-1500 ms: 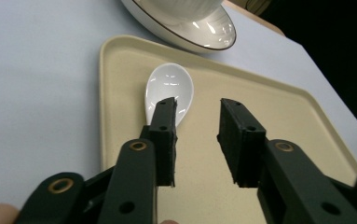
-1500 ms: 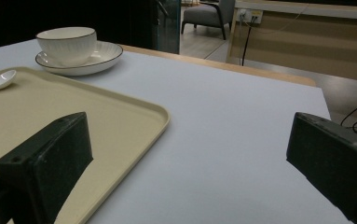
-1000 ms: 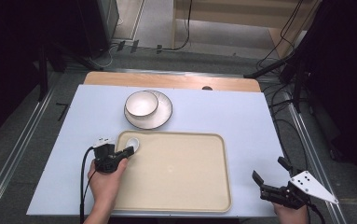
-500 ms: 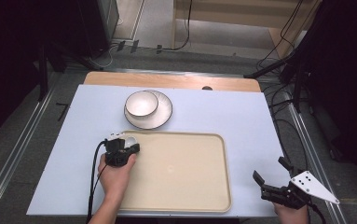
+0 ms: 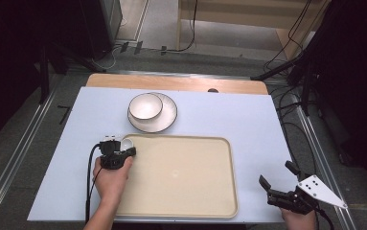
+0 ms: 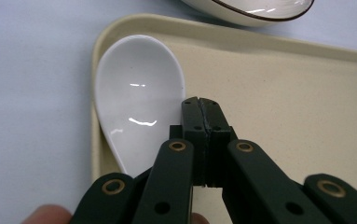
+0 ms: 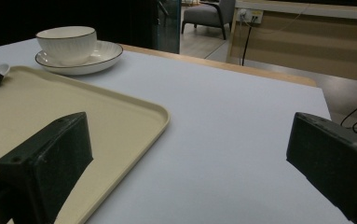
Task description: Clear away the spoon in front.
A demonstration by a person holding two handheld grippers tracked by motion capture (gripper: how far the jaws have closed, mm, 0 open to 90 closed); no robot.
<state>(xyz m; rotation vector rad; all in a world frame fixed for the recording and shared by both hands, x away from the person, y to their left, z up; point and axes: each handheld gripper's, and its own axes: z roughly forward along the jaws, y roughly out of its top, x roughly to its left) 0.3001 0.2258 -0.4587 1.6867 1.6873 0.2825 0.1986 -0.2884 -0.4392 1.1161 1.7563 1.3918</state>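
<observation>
A table with a pale blue top carries a large beige tray at its six o'clock side. At twelve o'clock from the tray, just past its far rim, a white saucer with a dark rim line holds a white cup seated toward its ten o'clock edge. A white ceramic soup spoon lies at the tray's ten o'clock corner, bowl upward and resting over the tray's rim. The left gripper sits at that corner with its jaws pressed together; their tips lie just beside the spoon's bowl on its four o'clock side, and whether anything is pinched between them cannot be told. The right gripper rests at the table's five o'clock corner, off the tray, jaws spread wide and empty.
</observation>
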